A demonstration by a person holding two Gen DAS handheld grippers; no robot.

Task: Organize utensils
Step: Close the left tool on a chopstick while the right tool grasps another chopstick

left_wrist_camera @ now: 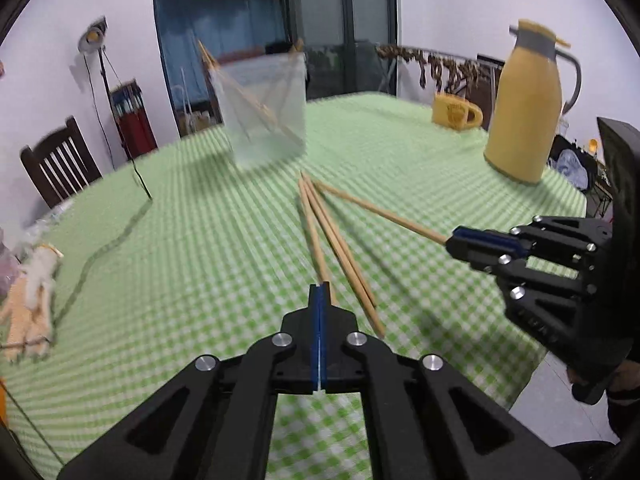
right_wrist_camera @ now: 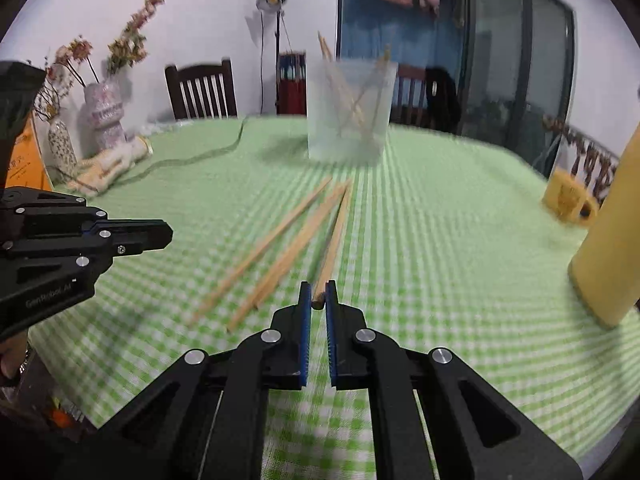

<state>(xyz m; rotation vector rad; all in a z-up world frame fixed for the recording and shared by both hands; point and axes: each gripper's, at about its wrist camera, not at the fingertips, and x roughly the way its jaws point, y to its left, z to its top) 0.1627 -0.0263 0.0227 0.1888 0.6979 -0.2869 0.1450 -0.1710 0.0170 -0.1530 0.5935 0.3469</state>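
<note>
Left wrist view: the left gripper (left_wrist_camera: 320, 290) sits at six o'clock, its blue pads (left_wrist_camera: 316, 320) pressed together on the near end of one bamboo chopstick (left_wrist_camera: 310, 232), which runs up toward twelve o'clock. Just to its right, two loose chopsticks (left_wrist_camera: 344, 256) lie on the green checked tablecloth (left_wrist_camera: 180, 260), nearly touching the held one at their far tips. At three o'clock the right gripper (left_wrist_camera: 450, 242) is clenched on the end of another chopstick (left_wrist_camera: 380, 210), whose far tip points to the same cluster. Beyond, at eleven to twelve o'clock, stands the frosted plastic holder (left_wrist_camera: 264, 116) with several chopsticks already leaning in it. A yellow mug (left_wrist_camera: 456, 110) and a yellow thermos jug (left_wrist_camera: 524, 112) stand at two o'clock.

In the right wrist view the right gripper (right_wrist_camera: 319, 294) pinches its chopstick (right_wrist_camera: 334, 240) only at the very end, with the holder (right_wrist_camera: 350, 112) at twelve o'clock.

Risks, as I judge them: each stick is gripped at its extreme end, so it may pivot or slip from the pads as it is carried. The four tips converge, so lifting one could drag or scatter the loose pair. A long stick pushed against the light holder's rim could tip it.
</note>
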